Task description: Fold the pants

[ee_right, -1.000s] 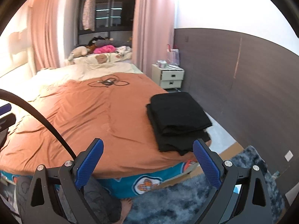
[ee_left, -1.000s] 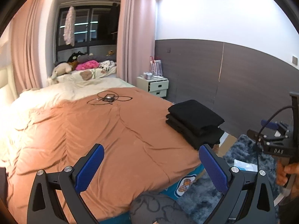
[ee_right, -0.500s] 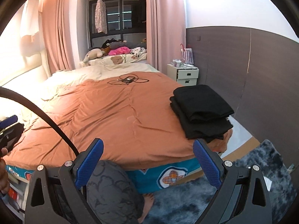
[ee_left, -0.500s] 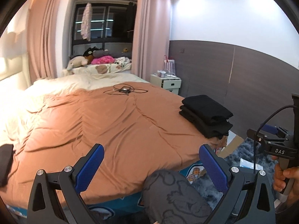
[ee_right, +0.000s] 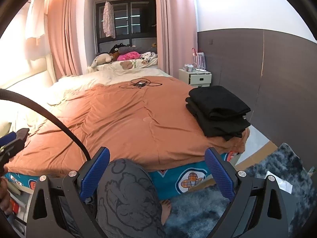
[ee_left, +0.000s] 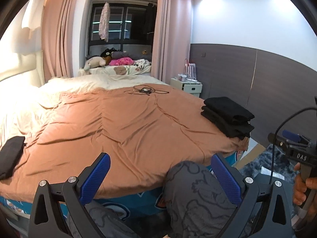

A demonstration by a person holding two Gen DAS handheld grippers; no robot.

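A stack of folded black pants (ee_left: 227,117) lies on the right edge of the orange bedspread (ee_left: 122,130); it also shows in the right wrist view (ee_right: 218,109). Another black garment (ee_left: 10,156) lies at the bed's left edge. My left gripper (ee_left: 159,170) is open and empty, held off the bed's near edge above the person's knee. My right gripper (ee_right: 156,169) is open and empty, also off the near edge. The right gripper's body shows at the right of the left wrist view (ee_left: 295,148).
A tangle of black cable (ee_left: 146,91) lies at the far middle of the bed. A white nightstand (ee_left: 187,86) stands at the far right by the dark wall panel. A grey shaggy rug (ee_right: 267,178) covers the floor on the right. Stuffed toys (ee_left: 111,61) sit by the window.
Both grippers have pulled back and left from the bed, so the folded stack looks smaller and farther right. The black garment at the left edge has come into view. Both stay open.
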